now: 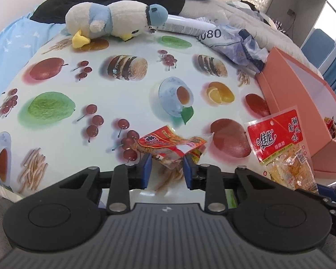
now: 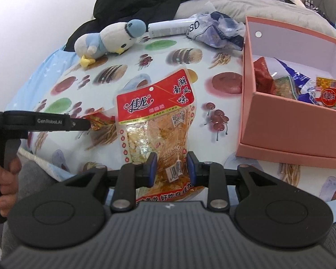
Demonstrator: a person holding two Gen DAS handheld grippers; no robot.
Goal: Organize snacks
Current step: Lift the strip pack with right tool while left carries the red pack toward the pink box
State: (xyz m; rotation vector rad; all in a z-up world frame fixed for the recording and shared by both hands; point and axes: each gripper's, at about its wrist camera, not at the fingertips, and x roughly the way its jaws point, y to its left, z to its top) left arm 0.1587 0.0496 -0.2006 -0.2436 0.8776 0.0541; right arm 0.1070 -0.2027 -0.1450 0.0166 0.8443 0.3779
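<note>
Left gripper pinches a small red snack pack; right gripper clamps a big noodle snack bag, both lifted off the table. Pink box (several packs already inside) awaits these two, prob. the last.

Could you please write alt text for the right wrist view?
The right gripper holds a red-topped snack bag above a fruit-print tablecloth. A pink box of snacks sits right; a plush duck lies behind.
</note>
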